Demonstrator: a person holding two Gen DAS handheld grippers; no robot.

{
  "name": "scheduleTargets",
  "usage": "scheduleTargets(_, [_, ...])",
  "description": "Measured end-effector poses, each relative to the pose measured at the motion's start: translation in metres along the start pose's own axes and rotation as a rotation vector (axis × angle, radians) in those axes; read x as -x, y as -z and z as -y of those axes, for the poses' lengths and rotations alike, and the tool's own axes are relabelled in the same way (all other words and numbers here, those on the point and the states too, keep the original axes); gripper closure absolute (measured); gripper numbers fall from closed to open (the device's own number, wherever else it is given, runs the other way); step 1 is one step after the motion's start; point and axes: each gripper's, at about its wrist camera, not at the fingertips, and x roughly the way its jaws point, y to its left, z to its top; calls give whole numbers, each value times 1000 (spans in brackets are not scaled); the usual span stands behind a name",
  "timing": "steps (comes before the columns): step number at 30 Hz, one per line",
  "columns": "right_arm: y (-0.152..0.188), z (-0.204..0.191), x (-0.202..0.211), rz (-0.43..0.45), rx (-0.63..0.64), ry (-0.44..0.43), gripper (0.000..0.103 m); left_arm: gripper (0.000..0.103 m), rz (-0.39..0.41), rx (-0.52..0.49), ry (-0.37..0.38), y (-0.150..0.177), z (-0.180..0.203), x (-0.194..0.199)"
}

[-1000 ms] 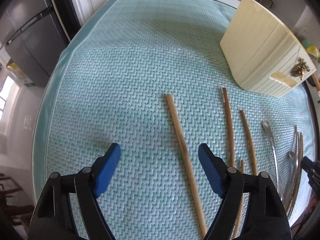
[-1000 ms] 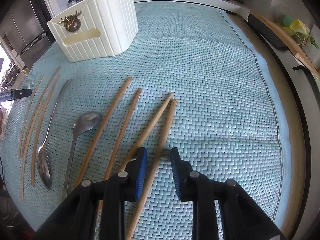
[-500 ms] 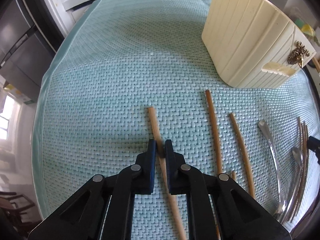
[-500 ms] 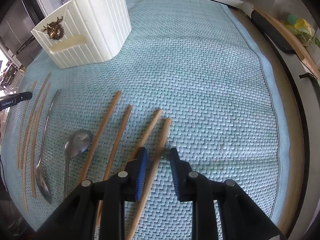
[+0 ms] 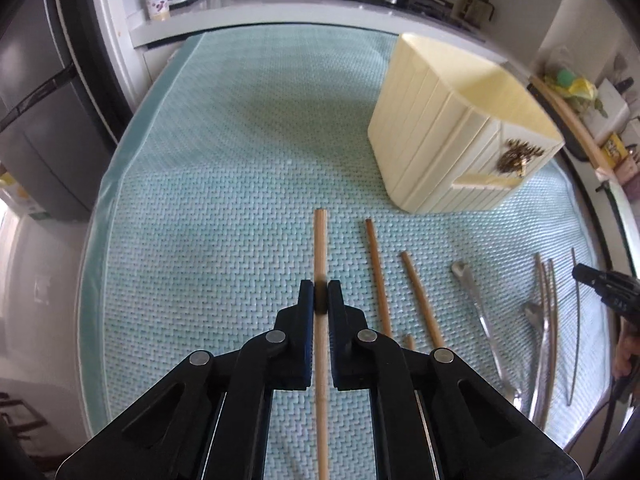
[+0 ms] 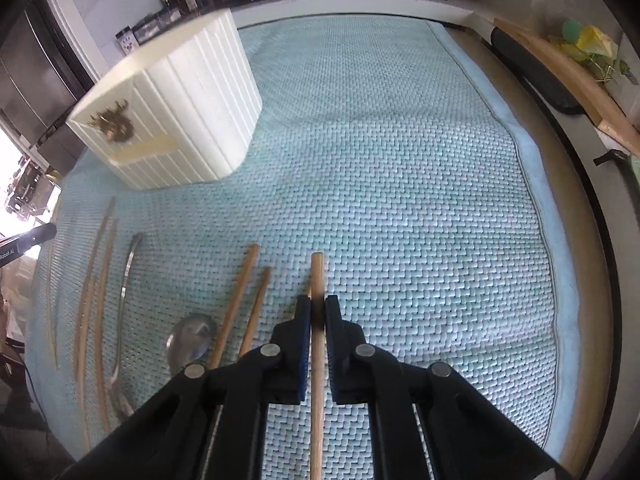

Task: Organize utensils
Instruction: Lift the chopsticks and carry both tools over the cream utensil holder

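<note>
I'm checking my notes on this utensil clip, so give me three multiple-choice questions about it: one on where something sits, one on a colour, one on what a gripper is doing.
1. Seen from the left wrist camera, where is the cream holder relative to the loose utensils?
A. Beyond them, farther from the camera
B. Lying on top of them
C. Nearer the camera than they are

2. What colour is the woven mat?
A. Red
B. Pale teal
C. Black

3. What is the left gripper doing?
A. Standing wide open with nothing in it
B. Shut on a spoon
C. Shut on a wooden chopstick

Answers:
1 A, the holder stands past the utensils' far ends.
2 B, the weave is light blue-green.
3 C, the wooden chopstick runs between the closed blue pads.
</note>
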Motion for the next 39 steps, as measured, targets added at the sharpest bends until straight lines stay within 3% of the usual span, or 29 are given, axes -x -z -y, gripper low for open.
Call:
scheduleTargets(9, [12,-17,95,201,41,-59,96,99,174,-19,107,12,6,103])
scheduleTargets(11, [32,-17,112,243,47,-73,96,99,200,-18,128,15,-4,112])
scheduleTargets(21, [53,-52,197,481,105,-103,96,99,306,-38,165,27,0,153])
scheduleTargets(27, [50,-69,218,592,128,-126,96,99,350,-43,186,21,5,168])
scheduleTargets(39, [-4,-90,224,672,133,-191,96,99,432,-39,187,-33,21,183])
